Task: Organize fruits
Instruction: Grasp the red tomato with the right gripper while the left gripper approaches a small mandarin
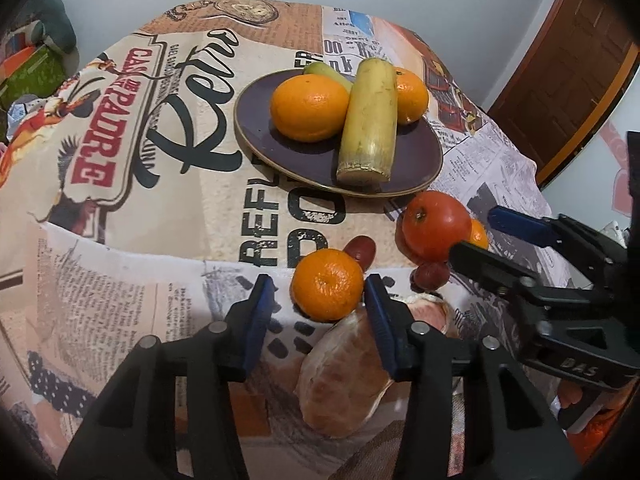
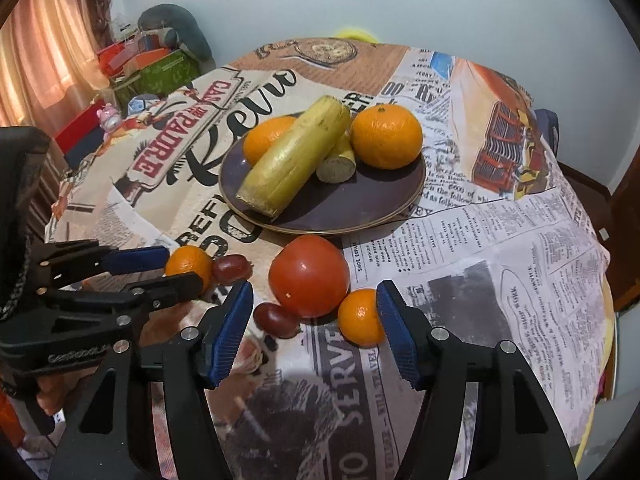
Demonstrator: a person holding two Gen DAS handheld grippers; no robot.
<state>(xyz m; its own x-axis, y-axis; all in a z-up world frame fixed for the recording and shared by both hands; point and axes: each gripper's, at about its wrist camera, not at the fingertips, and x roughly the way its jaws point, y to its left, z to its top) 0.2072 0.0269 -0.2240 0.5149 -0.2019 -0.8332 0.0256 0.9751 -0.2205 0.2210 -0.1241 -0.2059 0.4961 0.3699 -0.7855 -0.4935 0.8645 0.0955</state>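
Observation:
A dark purple plate point(image 1: 276, 148) point(image 2: 360, 204) holds two oranges point(image 1: 310, 107) point(image 2: 386, 136) and two pale yellow cane pieces point(image 1: 370, 120) point(image 2: 296, 160). On the cloth in front lie a mandarin point(image 1: 327, 290) point(image 2: 188, 265), a red tomato point(image 1: 436, 226) point(image 2: 308, 282), a small mandarin point(image 2: 360, 317) point(image 1: 479, 234), two dark red grapes point(image 1: 361, 249) point(image 2: 276, 320) and a peeled pomelo piece point(image 1: 344, 376). My left gripper point(image 1: 320, 312) is open with its jaws on either side of the mandarin. My right gripper point(image 2: 316, 328) is open around the tomato, a grape and the small mandarin.
The round table wears a newspaper-print cloth point(image 2: 500, 264). Boxes and a grey cushion point(image 2: 176, 24) stand beyond the far left edge. A wooden door point(image 1: 580, 76) is at the right.

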